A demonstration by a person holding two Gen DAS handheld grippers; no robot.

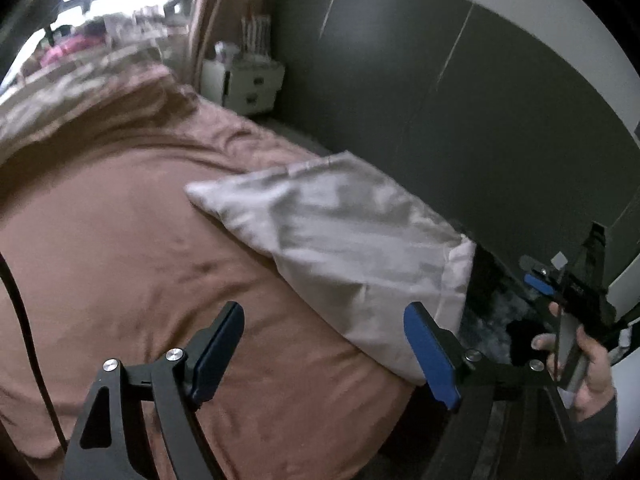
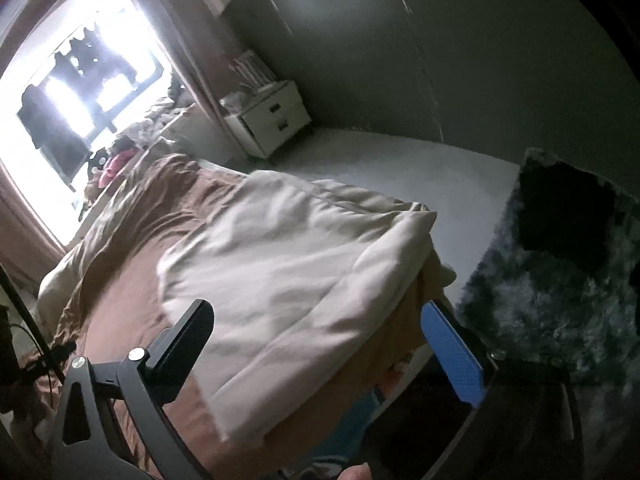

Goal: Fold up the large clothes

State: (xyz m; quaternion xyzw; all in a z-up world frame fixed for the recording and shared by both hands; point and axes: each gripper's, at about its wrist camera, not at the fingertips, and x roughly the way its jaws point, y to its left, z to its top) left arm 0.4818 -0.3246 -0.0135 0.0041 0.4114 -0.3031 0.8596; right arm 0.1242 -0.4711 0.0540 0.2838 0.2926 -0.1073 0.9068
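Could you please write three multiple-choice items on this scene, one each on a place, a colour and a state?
1. Where does the pale folded cloth lie?
A. on the bed's brown sheet
B. on the white bedside cabinet
C. on the dark shaggy rug

2. What colour are the gripper pads?
A. red
B. blue
C. yellow

3. How do the left gripper and right gripper stand?
A. both clamped on the cloth
B. one clamped on it
C. both open, empty

Answers: 1 A, the cloth rests on the sheet near the bed's edge; 2 B, blue faces show on the fingers; 3 C, wide gaps, nothing pinched.
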